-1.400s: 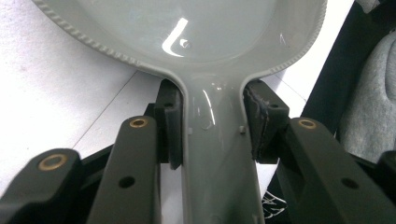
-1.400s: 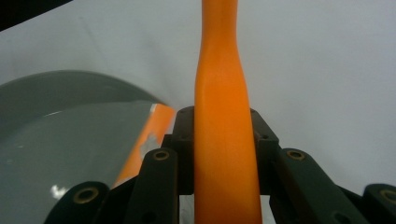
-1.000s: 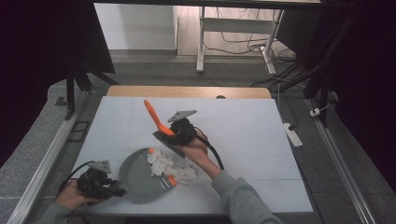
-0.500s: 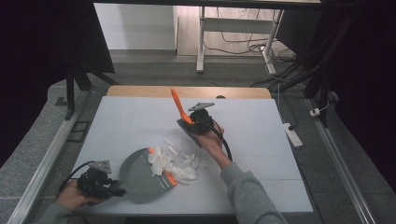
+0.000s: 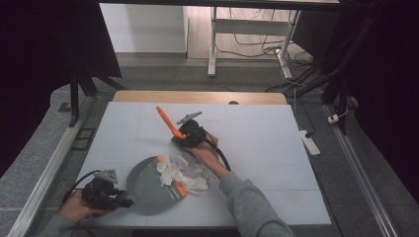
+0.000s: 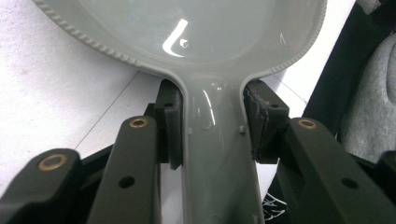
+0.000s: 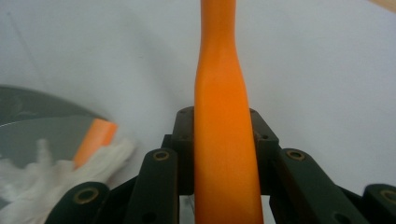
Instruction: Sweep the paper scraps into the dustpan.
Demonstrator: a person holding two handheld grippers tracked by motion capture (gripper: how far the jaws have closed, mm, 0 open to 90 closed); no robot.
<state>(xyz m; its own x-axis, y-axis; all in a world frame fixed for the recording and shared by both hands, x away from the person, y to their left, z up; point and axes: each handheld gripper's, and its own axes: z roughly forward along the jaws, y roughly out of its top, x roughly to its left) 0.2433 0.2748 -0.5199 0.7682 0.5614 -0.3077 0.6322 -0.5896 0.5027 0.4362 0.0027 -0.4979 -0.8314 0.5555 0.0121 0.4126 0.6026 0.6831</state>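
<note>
Sweeping back toward the grey plastic dustpan (image 5: 148,185), the right gripper (image 5: 190,133) clenches the orange brush handle (image 5: 168,122), having swung in from twelve o'clock. Crumpled white paper (image 5: 180,173) sits at the pan's three o'clock lip; the left gripper (image 5: 106,192) grips the pan's handle, ready to collect.

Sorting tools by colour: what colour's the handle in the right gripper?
Orange, best in the right gripper view.

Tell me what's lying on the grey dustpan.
Crumpled white paper is heaped at the open edge of the grey dustpan, spilling onto the table. Two orange tips flank it. Whatever lies beneath the paper is covered.
</note>
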